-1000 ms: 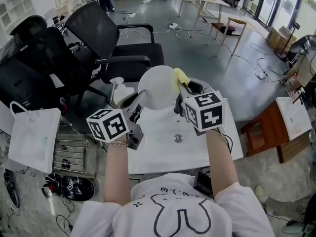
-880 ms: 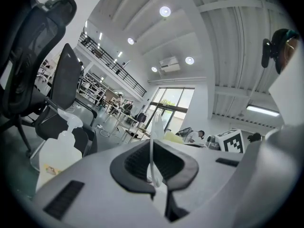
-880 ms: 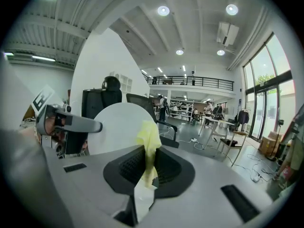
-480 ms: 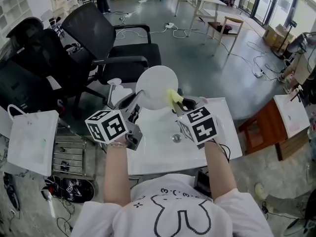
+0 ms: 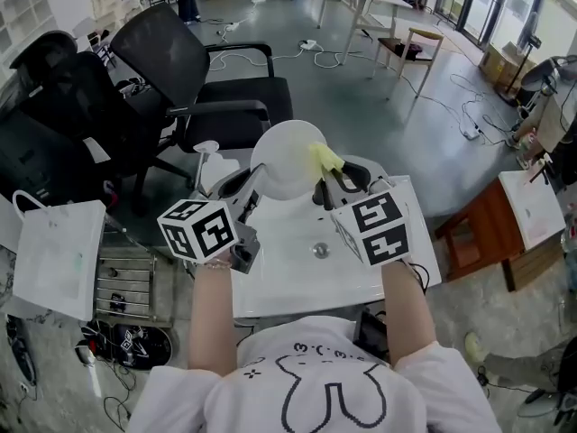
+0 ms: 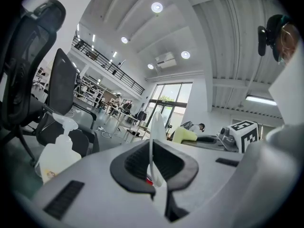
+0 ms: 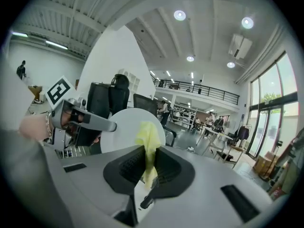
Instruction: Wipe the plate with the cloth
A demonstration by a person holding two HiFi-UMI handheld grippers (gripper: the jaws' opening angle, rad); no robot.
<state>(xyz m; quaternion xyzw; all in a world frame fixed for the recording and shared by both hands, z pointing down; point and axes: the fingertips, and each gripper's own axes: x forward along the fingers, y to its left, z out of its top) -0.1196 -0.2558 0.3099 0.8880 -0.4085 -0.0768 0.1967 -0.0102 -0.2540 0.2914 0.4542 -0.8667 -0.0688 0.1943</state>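
A round white plate (image 5: 281, 159) stands on edge over the white sink (image 5: 297, 273). My left gripper (image 5: 253, 184) is shut on its lower left rim. In the left gripper view the plate (image 6: 155, 127) shows edge-on between the pads of my left gripper (image 6: 153, 172). A yellow cloth (image 5: 325, 161) presses on the plate's right side, with my right gripper (image 5: 328, 186) shut on it. In the right gripper view the cloth (image 7: 148, 139) rises out of my right gripper (image 7: 148, 169) in front of the plate's face (image 7: 122, 129).
A white pump bottle (image 5: 209, 157) stands at the sink's back left corner. The drain (image 5: 318, 250) sits mid-basin. Black office chairs (image 5: 203, 70) stand behind, a white bag (image 5: 59, 253) hangs at the left, and a wooden side table (image 5: 487, 237) is at the right.
The right gripper slid the cloth from the plate's upper right rim down over its face, then back up and right. The left gripper and the plate stayed put.
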